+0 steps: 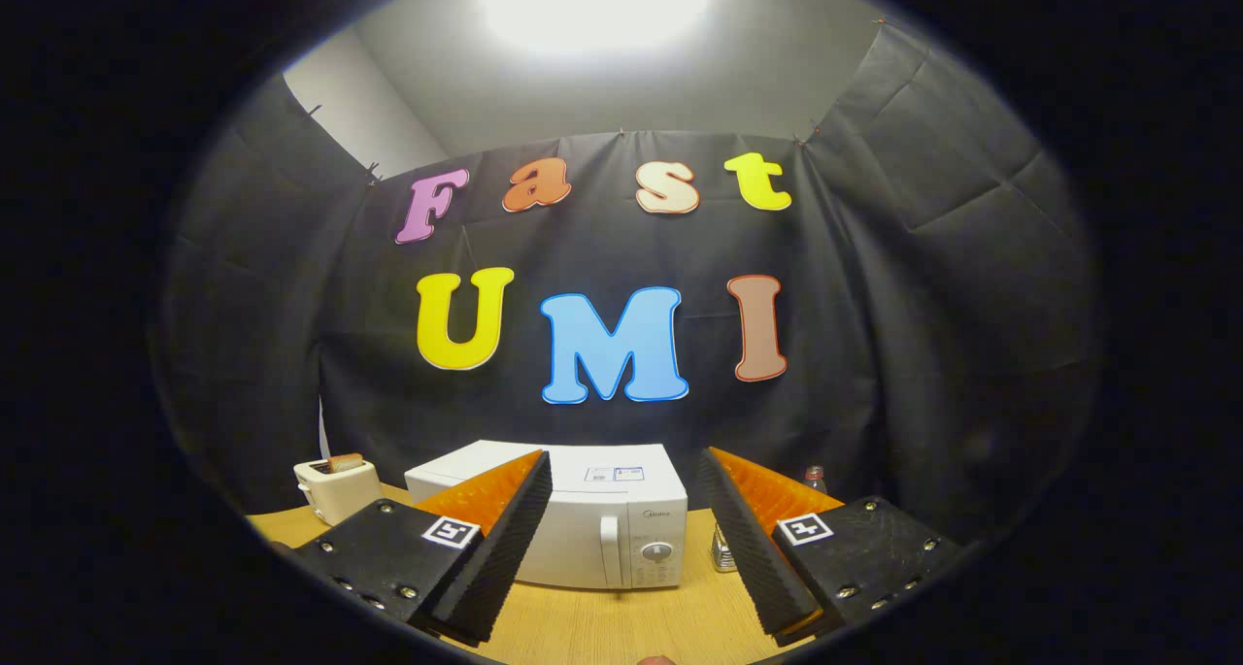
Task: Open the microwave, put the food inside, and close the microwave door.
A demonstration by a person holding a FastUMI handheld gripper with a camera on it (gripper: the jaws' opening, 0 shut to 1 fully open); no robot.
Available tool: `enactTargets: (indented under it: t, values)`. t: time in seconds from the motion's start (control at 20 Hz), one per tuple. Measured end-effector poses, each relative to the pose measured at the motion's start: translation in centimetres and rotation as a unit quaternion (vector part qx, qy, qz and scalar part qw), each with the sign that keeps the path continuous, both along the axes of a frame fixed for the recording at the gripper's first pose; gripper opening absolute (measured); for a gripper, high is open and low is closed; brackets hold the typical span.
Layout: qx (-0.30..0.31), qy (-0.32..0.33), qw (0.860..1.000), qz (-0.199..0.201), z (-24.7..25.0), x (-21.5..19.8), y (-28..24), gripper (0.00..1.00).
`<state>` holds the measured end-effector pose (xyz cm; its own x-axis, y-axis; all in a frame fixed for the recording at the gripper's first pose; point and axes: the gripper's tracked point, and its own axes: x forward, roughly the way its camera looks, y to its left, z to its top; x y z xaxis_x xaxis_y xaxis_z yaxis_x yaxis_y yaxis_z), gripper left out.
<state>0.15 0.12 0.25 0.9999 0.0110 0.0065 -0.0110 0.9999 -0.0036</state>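
The tool [621, 548] hangs above the wooden tabletop [621, 626] with its two fingers spread wide apart and nothing held between them. Straight ahead, framed in the gap between the fingers, stands a white microwave [592, 529] with its door closed; the vertical handle [610, 550] and a round dial [656, 552] face the tool. The left finger hides part of the microwave's front. Beyond the left finger, off to that side of the microwave, sits a white toaster [335, 488] with a slice of bread [345, 462] poking out of its slot. Just beside the microwave, close to the inner edge of the right finger, is a small glass jar [722, 550]. Behind the right finger the top of a bottle [815, 475] shows.
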Motion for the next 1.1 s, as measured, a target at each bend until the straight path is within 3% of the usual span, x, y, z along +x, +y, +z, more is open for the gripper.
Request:
enactTargets:
  t: [0.5, 1.1]
  values:
    - [0.008, 0.004, 1.000, -0.003, -1.1, 1.4, 0.5, 0.96]
    - [0.010, 0.044, 0.999, 0.007, -7.6, 9.2, 1.6, 0.96]
